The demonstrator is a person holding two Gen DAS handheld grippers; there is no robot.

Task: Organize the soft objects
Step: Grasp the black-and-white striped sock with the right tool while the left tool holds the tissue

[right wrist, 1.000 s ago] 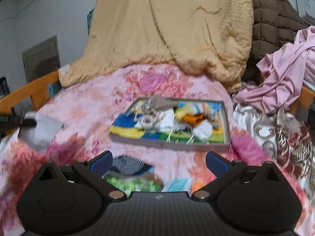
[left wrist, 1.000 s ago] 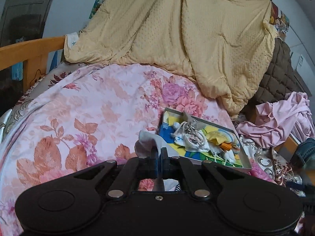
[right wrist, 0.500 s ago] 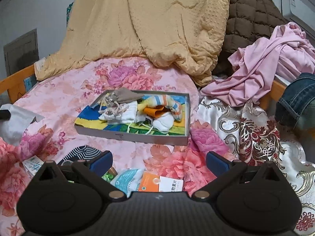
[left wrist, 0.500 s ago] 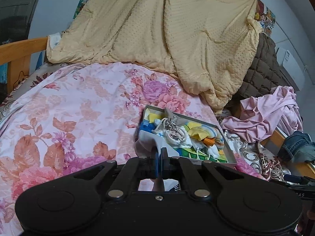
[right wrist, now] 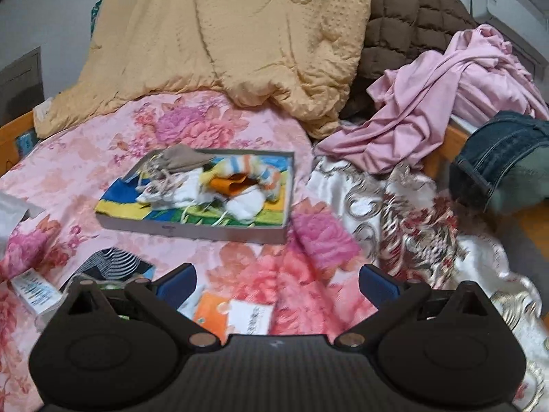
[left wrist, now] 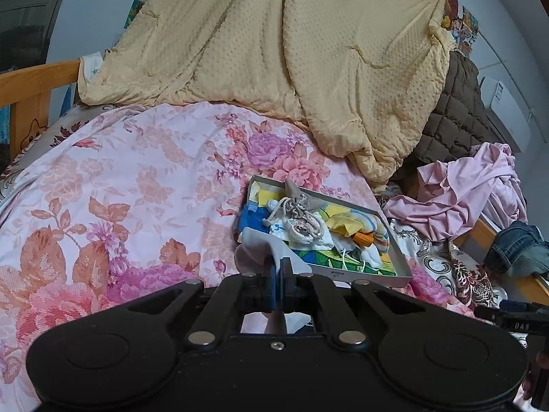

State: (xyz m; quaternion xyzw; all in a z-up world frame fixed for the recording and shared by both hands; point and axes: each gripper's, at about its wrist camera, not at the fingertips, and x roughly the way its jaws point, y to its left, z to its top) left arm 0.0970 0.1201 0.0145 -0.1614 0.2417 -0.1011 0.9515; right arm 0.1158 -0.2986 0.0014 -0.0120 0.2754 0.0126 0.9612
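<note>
My left gripper [left wrist: 278, 274] is shut on a pale grey cloth [left wrist: 260, 249] and holds it above the floral bedspread, just left of a shallow grey box [left wrist: 363, 276]. The box holds several small soft items: a beige pouch, white socks, a striped sock [left wrist: 372, 228]. In the right wrist view the box [right wrist: 192, 228] lies ahead on the bed. My right gripper [right wrist: 276, 283] is open and empty, above an orange-and-white packet [right wrist: 214, 312]. A striped black-and-white sock [right wrist: 109, 262] lies to its left. The grey cloth [right wrist: 10, 211] shows at the left edge.
A yellow quilt [left wrist: 291, 55] is piled at the back, a brown quilted cover [right wrist: 405, 13] beside it. Pink clothing [right wrist: 446, 92] and jeans [right wrist: 504, 158] lie at the right. A wooden bed rail [left wrist: 31, 82] runs on the left. A white label packet [right wrist: 32, 290] lies near the sock.
Both grippers have swung to the right. The box now sits further left in the right wrist view, and more clothing shows on the right. The left gripper still holds the grey cloth.
</note>
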